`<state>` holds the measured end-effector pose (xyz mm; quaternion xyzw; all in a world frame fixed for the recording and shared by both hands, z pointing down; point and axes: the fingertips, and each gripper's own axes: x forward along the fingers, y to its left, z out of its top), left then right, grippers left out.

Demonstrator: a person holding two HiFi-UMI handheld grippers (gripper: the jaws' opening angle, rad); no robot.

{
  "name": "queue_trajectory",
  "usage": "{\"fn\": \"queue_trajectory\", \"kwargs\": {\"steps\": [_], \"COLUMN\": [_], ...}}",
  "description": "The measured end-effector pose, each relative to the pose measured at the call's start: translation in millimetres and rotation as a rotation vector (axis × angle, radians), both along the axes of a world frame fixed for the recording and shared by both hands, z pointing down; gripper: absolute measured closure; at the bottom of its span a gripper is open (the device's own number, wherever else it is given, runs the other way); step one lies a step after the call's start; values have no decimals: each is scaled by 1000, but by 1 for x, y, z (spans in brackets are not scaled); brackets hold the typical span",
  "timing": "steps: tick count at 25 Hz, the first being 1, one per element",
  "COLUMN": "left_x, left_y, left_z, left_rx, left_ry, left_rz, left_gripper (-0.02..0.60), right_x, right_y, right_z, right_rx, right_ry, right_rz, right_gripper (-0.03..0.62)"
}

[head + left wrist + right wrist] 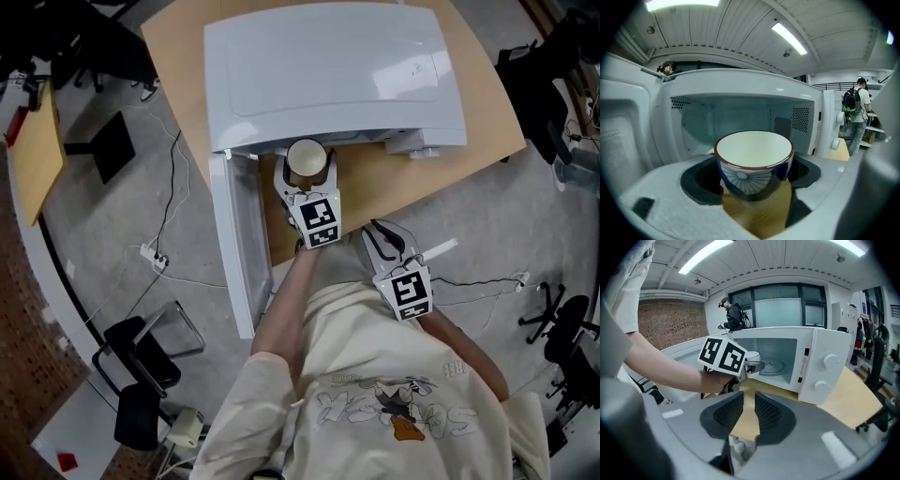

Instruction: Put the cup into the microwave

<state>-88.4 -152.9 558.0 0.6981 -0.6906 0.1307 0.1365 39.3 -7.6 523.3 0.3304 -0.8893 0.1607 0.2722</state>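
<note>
Nearest the person, the right gripper (382,239) is held back at 4 o'clock of the left gripper (307,183). Its jaws are drawn nearly together with nothing between them, presumably to keep the approach clear.

The left gripper is clamped on the cup (306,161), which is gripped by its sides and kept upright (the rim is level) so that it can go in mouth-up.

The cup is held at the mouth of the microwave (328,75), at 12 o'clock, and is not yet set down inside. The door (234,244) is swung wide at 8 o'clock, which leaves the opening free.
</note>
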Motion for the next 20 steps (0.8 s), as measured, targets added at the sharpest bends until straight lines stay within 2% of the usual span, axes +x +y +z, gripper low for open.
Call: {"fn": "queue_trajectory", "kwargs": {"steps": [11, 20], "left_x": [-4, -5], "left_y": [-79, -100], "left_z": [3, 19], "left_rx": [16, 10], "left_ry": [-12, -13], "left_rz": [26, 35], "left_gripper": [187, 187], "right_x": [34, 49], "right_y": [-13, -2], "right_z": [0, 5], "right_rx": [-7, -23], "right_ry": [25, 47], "right_rz": [140, 198], "right_gripper": [511, 511]}}
